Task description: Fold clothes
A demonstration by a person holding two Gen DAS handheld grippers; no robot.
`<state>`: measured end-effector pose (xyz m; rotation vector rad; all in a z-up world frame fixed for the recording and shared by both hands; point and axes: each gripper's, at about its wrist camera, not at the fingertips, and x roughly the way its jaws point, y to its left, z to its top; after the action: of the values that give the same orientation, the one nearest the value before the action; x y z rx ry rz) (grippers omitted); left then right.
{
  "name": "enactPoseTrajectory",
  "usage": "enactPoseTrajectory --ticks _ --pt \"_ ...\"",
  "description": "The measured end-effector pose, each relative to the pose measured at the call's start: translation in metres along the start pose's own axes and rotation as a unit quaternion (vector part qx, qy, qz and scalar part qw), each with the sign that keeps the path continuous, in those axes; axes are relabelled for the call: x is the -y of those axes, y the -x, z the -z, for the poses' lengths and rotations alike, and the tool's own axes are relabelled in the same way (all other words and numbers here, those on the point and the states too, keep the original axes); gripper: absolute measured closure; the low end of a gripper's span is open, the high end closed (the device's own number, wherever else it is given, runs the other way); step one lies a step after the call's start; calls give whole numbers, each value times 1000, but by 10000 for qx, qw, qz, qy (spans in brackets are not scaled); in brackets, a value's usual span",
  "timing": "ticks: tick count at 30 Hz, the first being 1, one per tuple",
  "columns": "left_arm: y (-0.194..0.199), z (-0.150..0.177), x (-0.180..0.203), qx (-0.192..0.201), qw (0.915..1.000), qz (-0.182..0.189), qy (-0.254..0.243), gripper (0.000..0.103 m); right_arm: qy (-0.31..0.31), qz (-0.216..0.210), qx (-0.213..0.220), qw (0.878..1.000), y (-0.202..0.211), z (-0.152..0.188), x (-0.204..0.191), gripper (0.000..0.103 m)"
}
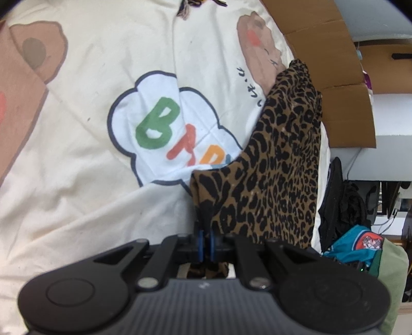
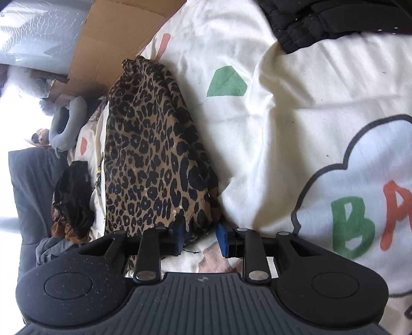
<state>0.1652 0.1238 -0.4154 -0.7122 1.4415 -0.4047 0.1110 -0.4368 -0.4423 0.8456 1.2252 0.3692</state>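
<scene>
A leopard-print garment [image 1: 280, 159] lies folded in a long strip on a cream bedsheet [image 1: 90, 90] printed with cartoon bears and a cloud with coloured letters. My left gripper [image 1: 205, 232] is shut on the near corner of the garment, and the cloth bunches between its blue pads. In the right wrist view the same garment [image 2: 152, 154] runs away from me over the sheet [image 2: 283, 128]. My right gripper [image 2: 201, 235] stands open at its near end. A fold of the cloth hangs between the blue pads [image 2: 222, 239], which stand apart without pinching it.
Flattened cardboard [image 1: 342, 77] [image 2: 116, 33] leans along the far side of the bed. A black quilted garment [image 2: 322, 18] lies at the top of the sheet. Dark clothes [image 2: 74, 195] [image 1: 340, 203] and a blue bag [image 1: 358, 242] are piled beyond the bed's edge.
</scene>
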Motion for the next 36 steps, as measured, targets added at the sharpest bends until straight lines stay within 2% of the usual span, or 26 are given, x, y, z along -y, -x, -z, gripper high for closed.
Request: enactPoseTrajectory --ticks 4,6,7,13,17,20,26,28,29,30,32,36 --pt "-5 -1 -3 -11 10000 -15 -14 98 -16 -99 -56 9999 1 -10 7 70" --pt "-7 -1 -4 -11 10000 -20 -7 98 -160 -220 -52 9996 1 -16 13 61" --pt "-7 -2 -4 -14 10000 -22 -9 98 -239 -296 -63 9993 -1 -20 17 60" --pt "-9 -5 -5 -39 10000 -46 -49 98 -363 -656 -511 9959 -23 -37 28 59" --pt "-10 -7 -4 -65 9999 -125 -76 98 -492 -947 -652 9922 -36 -44 35 59" --pt "-12 -7 -5 -73 9999 -138 -54 98 -396 -993 -782 9912 -40 -46 33 60" --pt "-11 -8 -8 -81 9999 -106 -31 98 -95 -838 -1034 9911 -43 -46 26 72" --pt "-12 -6 -7 -71 9999 -104 2 98 -54 -802 -1062 9911 -44 -45 24 73" --pt "-12 -5 -7 -68 9999 -104 19 98 -25 -783 -1067 9912 -45 -45 23 77" --pt "-12 -4 -6 -66 9999 -103 36 98 18 -749 -1068 9915 -45 -45 21 89" --pt "-11 -4 -6 -69 9999 -106 33 98 107 -676 -1072 9919 -45 -43 18 95" --pt "-7 -3 -3 -111 9999 -110 14 98 242 -547 -1056 9926 -38 -42 7 98"
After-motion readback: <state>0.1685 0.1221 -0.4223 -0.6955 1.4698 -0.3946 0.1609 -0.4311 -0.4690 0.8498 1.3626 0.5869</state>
